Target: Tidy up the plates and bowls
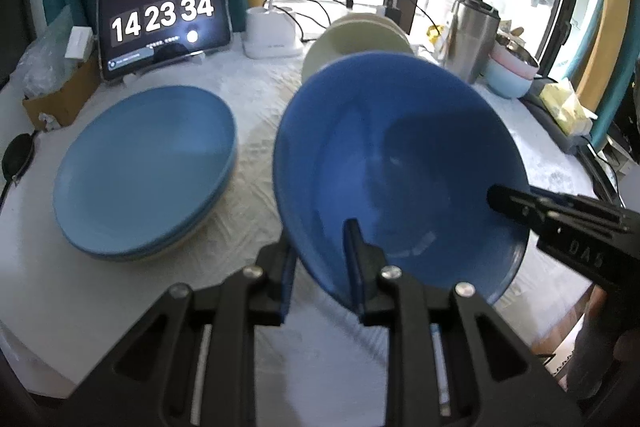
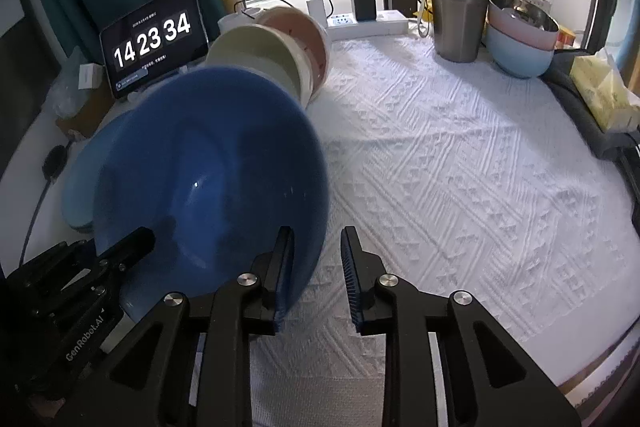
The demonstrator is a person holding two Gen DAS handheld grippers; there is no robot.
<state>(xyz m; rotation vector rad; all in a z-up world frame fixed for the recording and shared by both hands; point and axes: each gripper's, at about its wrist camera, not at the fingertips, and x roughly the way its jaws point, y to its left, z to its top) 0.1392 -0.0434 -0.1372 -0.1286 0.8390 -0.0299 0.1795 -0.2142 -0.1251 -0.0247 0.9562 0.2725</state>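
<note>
**Spotter:** Start at the left. What have you got?

**Operator:** On my left wrist view, a stack of light-blue plates lies flat on the desk, which has a white textured cloth over it. A tablet clock stands behind the stack.

**Spotter:** And the piece you're handling?

**Operator:** The dark-blue bowl is just right of the plates, tipped steeply. Its mouth faces back towards me and slightly up, and the low edge of the rim is nearest my cameras. I can't tell whether that edge touches the cloth.

**Spotter:** Hands?

**Operator:** Both point down at a slant towards the desk. My left gripper straddles the near rim with narrow fingers, one outside the wall and one inside. I can't tell whether the pads press on it. My right gripper sits at the bowl's right rim. Its fingers are narrow too, and cloth shows between the rim and the outer finger, so it isn't gripping.

**Spotter:** Anything behind?

**Operator:** A cream bowl with a pink bowl behind it, nested and lying on their sides. Further right is a steel tumbler. Beyond that, a light-blue bowl holds a pink one, and a steel bowl sits in the pink one. A yellow tissue pack is at the far right.
</note>
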